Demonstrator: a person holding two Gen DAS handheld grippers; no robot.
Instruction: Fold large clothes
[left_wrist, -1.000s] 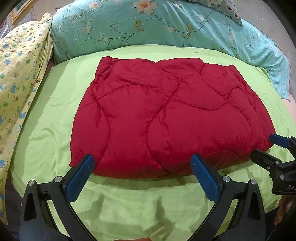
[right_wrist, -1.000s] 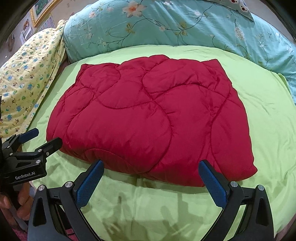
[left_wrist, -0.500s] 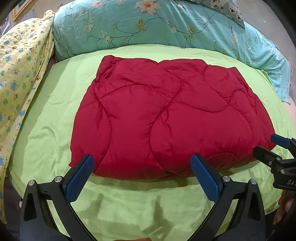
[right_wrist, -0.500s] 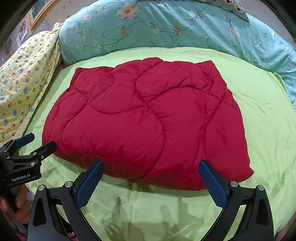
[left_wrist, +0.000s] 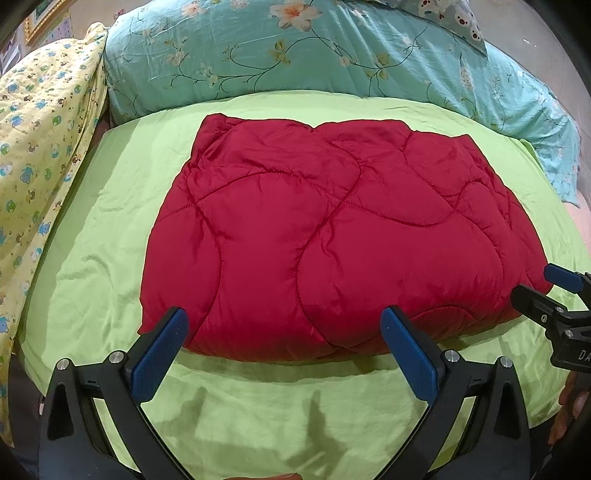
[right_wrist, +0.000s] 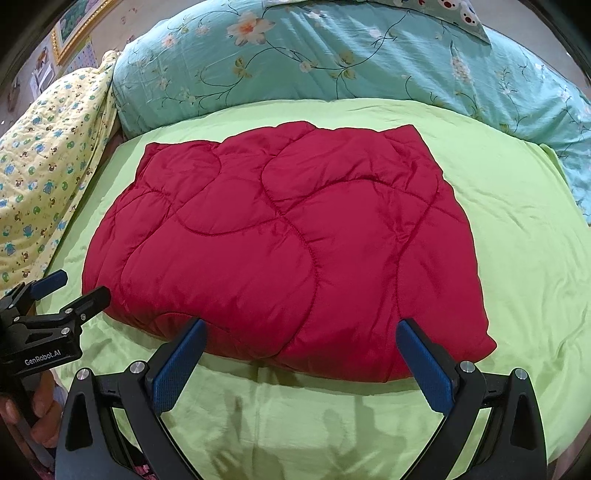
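Red quilt (left_wrist: 332, 243), folded to a thick rectangle, lies mid-bed on the green sheet (left_wrist: 258, 413), its far edge near the teal floral pillow (left_wrist: 295, 48), a yellow printed blanket (left_wrist: 33, 140) off its left side. Left gripper (left_wrist: 284, 354) spread wide and empty, fingertips just short of the quilt's near edge. Right gripper (right_wrist: 299, 363) likewise wide, empty, at the same near edge, further right.
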